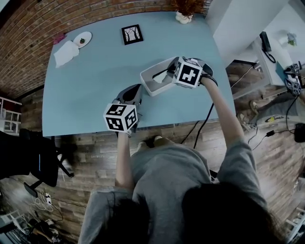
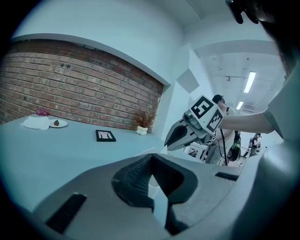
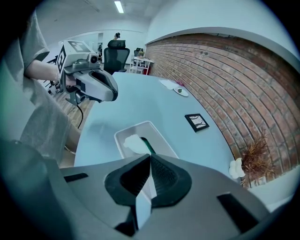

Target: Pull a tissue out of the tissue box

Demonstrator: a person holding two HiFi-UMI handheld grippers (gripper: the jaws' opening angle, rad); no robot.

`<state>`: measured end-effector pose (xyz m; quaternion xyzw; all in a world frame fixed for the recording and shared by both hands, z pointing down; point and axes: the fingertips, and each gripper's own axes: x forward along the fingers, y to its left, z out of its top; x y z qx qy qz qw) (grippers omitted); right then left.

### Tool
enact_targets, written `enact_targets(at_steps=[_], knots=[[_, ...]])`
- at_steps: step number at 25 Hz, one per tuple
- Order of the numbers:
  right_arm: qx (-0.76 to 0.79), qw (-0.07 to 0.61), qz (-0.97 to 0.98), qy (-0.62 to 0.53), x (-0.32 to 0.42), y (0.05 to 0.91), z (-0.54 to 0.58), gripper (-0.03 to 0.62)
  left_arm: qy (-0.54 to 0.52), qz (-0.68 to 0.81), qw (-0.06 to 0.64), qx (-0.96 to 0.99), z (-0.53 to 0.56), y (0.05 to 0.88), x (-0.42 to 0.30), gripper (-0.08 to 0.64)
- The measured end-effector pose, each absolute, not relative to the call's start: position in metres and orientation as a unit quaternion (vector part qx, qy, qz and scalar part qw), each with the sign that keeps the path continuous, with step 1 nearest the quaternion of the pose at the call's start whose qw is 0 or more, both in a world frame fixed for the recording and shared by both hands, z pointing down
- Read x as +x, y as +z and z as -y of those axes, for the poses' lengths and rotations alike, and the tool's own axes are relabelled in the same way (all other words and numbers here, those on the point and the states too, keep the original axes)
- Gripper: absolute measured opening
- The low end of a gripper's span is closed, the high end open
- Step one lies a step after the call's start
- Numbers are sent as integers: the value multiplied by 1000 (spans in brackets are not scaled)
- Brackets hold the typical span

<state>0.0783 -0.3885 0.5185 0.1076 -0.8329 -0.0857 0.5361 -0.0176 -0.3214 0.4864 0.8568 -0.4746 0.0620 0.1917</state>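
Observation:
The white tissue box (image 1: 153,81) stands near the front right of the pale blue table (image 1: 95,90). A white tissue (image 3: 133,142) sticks up out of its slot. My right gripper (image 3: 150,157) points steeply down at the box; its jaws are shut, and the tissue runs up to the tips and looks pinched between them. In the head view the right gripper (image 1: 167,72) hangs over the box. My left gripper (image 1: 137,88) hovers in front of the box, to its left. Its jaws (image 2: 150,158) are shut and hold nothing.
A small framed picture (image 1: 132,34) lies at mid-table. A plate (image 1: 82,39) and a crumpled napkin (image 1: 66,53) sit at the far left, a vase of dried plants (image 1: 184,13) at the back edge. A black chair (image 1: 33,157) stands left of the table, cables (image 1: 202,125) trail right.

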Motion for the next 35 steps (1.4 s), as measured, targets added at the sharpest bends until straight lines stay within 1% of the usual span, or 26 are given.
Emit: enact_targets(at_steps=[26,35], knots=[[176,515,836,-71,89,462,376,2,68,406,140,900,324,448,-7,3],[208,498,839,-74,89,445,370,2,69,388,129,910,319,440,-8,3]])
